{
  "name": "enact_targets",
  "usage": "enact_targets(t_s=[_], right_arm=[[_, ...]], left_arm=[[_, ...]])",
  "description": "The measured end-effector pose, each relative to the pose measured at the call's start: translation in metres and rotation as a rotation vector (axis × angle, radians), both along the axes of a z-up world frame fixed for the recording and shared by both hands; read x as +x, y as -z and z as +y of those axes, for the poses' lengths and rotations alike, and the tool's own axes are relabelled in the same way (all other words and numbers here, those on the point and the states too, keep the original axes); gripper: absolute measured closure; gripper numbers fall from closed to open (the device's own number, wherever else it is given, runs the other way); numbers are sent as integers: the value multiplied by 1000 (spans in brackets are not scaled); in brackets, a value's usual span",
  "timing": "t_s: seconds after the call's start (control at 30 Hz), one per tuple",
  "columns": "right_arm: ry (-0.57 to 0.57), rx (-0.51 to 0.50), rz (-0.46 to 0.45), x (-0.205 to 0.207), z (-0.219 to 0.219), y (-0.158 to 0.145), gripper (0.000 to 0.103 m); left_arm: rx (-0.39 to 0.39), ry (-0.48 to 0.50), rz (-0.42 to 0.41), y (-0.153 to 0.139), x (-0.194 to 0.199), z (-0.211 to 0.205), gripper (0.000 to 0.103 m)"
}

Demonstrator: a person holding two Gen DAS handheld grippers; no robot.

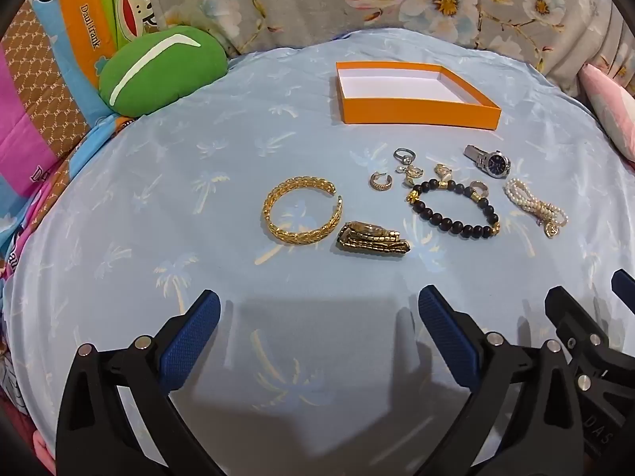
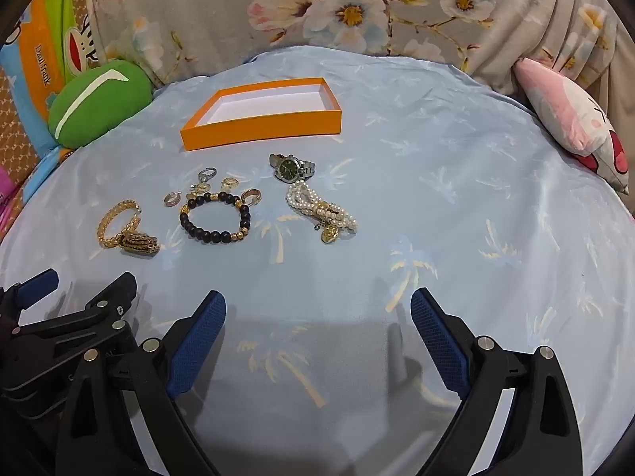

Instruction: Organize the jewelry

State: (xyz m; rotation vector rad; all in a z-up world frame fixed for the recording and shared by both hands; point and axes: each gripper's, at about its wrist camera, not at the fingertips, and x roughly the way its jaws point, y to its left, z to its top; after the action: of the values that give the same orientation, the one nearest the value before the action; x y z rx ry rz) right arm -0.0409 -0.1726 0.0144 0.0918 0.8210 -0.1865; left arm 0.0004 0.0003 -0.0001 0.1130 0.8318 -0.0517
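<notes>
Above blue sheet: left gripper wide, right gripper wide, both empty; jewelry near orange box.

Beside the matt orange card box – shiny gold-metal bangle, dull dark beads, glossy pearls – on smooth, faintly creased blue cloth.

The sheet is pale blue with faint palm trees. The box is orange outside, white inside. A gold bangle, a black bead bracelet with gold accents, and cream pearls lie there. The cushion is green with a white stripe; the curtain is grey with pink and white flowers.
</notes>
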Motion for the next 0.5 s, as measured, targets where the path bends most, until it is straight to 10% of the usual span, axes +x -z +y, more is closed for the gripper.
enact_targets(t_s=[0.5], right_arm=[[1,-3,-27,-2,2,-1,10]], left_arm=[[13,-1,-16,-1,-2,-2,6]])
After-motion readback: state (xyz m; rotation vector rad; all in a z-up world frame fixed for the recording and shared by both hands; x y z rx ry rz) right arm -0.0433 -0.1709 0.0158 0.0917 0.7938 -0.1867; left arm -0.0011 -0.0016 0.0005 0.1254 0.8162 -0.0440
